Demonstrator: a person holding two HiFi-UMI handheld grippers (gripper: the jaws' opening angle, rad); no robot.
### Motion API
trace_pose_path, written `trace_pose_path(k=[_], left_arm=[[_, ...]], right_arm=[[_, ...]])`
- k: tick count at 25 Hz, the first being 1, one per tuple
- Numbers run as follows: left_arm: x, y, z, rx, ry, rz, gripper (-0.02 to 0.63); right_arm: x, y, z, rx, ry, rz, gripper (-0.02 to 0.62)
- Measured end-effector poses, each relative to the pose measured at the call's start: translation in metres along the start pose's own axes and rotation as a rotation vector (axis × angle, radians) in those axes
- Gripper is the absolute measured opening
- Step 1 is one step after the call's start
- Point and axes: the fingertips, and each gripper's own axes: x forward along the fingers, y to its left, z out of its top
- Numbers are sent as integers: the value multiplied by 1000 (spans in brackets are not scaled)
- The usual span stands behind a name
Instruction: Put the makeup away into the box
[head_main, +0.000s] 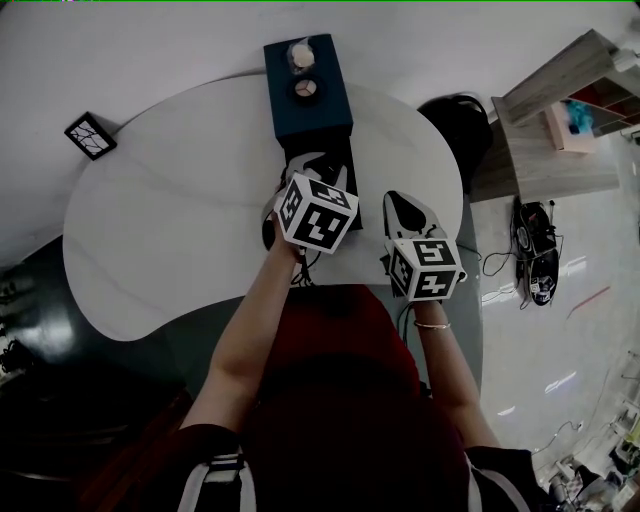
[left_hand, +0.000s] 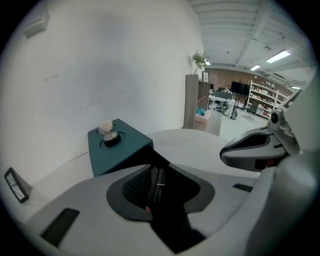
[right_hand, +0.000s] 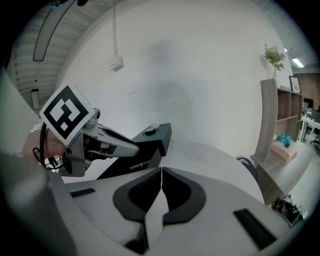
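Between the jaws of the left gripper (left_hand: 161, 172), one slim black makeup tube (left_hand: 158, 187) is being pinched lengthwise, with the jaws standing partly apart on it. The tube is showing a small pale marking. Ahead of these jaws, one dark teal box (left_hand: 120, 147) is standing on the white table (left_hand: 200, 145), carrying one round compact (left_hand: 111, 138) and one pale puff (left_hand: 105, 126). The right gripper (right_hand: 161, 175) is keeping its jaws together, empty.

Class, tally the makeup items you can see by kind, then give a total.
Slim black tube, in the left tongs: 1
Round compact, in the box: 1
Pale puff, in the box: 1
Total: 3
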Motion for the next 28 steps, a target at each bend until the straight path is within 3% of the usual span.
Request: trace_pose_path(k=[9,15,28], left_arm=[[-37,17,-8,-144,-77,25,110],[-60,23,-20,-205,-130,64,66],[-107,21,-30,-238,-277,39,23]], right_arm=[[-15,15,5,-18,-39,19,15],[-27,28,7,-34,-66,35,15],[-55,55,19,-62,-149,13,15]])
